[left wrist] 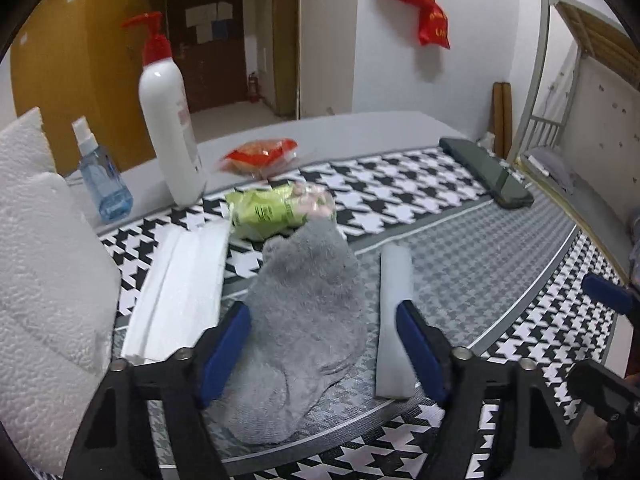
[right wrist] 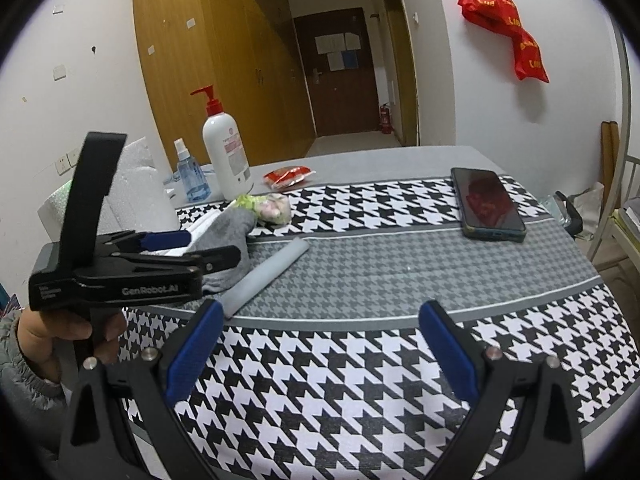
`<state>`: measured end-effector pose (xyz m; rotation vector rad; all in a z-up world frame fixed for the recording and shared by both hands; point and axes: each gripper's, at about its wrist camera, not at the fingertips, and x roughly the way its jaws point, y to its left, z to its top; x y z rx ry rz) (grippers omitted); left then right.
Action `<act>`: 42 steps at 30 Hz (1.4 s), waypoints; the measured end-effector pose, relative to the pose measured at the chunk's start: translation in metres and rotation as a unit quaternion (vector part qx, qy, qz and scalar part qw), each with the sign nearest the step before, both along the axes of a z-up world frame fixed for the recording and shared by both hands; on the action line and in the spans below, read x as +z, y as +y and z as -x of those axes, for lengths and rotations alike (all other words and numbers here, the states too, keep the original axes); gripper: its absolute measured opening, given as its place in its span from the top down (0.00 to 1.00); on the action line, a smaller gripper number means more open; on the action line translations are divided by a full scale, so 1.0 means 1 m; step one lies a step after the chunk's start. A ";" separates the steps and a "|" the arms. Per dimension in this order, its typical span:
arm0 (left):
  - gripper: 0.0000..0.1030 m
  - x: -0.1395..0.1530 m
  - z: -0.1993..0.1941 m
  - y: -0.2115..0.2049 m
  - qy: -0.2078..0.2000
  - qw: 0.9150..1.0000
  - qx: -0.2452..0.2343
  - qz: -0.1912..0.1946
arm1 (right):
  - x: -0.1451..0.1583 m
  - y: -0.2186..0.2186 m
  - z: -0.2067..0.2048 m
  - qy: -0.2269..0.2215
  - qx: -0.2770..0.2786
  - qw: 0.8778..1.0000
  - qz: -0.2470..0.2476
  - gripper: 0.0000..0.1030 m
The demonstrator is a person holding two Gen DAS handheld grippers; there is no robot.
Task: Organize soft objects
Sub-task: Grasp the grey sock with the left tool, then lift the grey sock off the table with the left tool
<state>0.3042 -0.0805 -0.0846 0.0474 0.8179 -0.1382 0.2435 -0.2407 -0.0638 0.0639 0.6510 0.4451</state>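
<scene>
Grey fuzzy sock (left wrist: 308, 300) is lying flat and limp on the grey small-check band of the bench cloth (left wrist: 480, 248), toward the bench's left edge. Left tool (left wrist: 324, 344) is straddling it: blue pads either side of the sock's lower half, left pad at the fabric edge, right pad apart from it, so jaws are sitting open and not pinching yet.

Just right of the sock a pale grey strip (left wrist: 394, 320) is lying flat, smooth, rounded ends (material unclear, could be foam or rolled cloth). Left of the sock a folded white stack (left wrist: 180, 292) is sitting, sheet-like with crisp edges. Beyond the sock's toe, a crinkly green-and-pink plastic packet (left wrist: 276, 212) is touching or nearly touching it.

Along the far left edge: tall white pump bottle (left wrist: 170, 128) with red head standing upright, small clear blue spray bottle (left wrist: 100, 176) beside it, liquid showing inside. Embossed white paper roll (left wrist: 44, 264) at the left corner. Red glossy packet (left wrist: 260, 154) is lying on the bare grey part behind. Dark phone (right wrist: 486, 204) is lying flat, screen up, near the far right edge.

Right tool (right wrist: 322, 348) is hovering over the near houndstooth band, jaws wide apart, nothing between them.
</scene>
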 end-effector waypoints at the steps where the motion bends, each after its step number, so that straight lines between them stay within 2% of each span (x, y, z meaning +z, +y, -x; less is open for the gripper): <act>1: 0.36 -0.003 -0.001 0.000 0.004 1.000 0.000 -0.004 | 0.000 0.000 0.000 0.001 0.001 1.000 0.002 0.03; 3: 0.51 -0.009 -0.004 -0.001 0.016 1.000 0.000 -0.010 | 0.000 0.001 0.000 0.001 0.002 1.000 0.004 0.03; 5: 0.60 -0.014 -0.006 -0.001 0.026 1.000 -0.007 -0.005 | 0.000 0.002 -0.001 0.002 0.003 1.000 0.006 0.03; 7: 0.64 -0.014 -0.006 -0.001 0.026 1.000 -0.011 -0.002 | -0.001 0.002 -0.001 0.003 0.002 1.000 0.007 0.03; 11: 0.80 -0.014 -0.005 0.001 0.025 0.999 -0.020 0.010 | -0.001 0.002 -0.001 0.006 0.003 1.000 0.007 0.03; 14: 0.85 -0.013 -0.003 0.002 0.020 0.999 -0.026 0.020 | -0.001 0.003 0.000 0.008 0.004 1.000 0.009 0.03; 29: 0.88 0.019 0.029 0.010 -0.044 0.995 -0.057 0.075 | 0.005 0.014 0.002 0.009 0.008 0.999 0.034 0.03; 34: 0.88 0.037 0.054 0.017 -0.082 0.993 -0.047 0.066 | 0.009 0.021 0.003 0.008 0.008 0.999 0.040 0.03; 42: 0.88 0.053 0.086 0.038 -0.115 0.991 -0.018 0.064 | 0.009 0.051 -0.001 0.014 0.029 0.998 0.046 0.03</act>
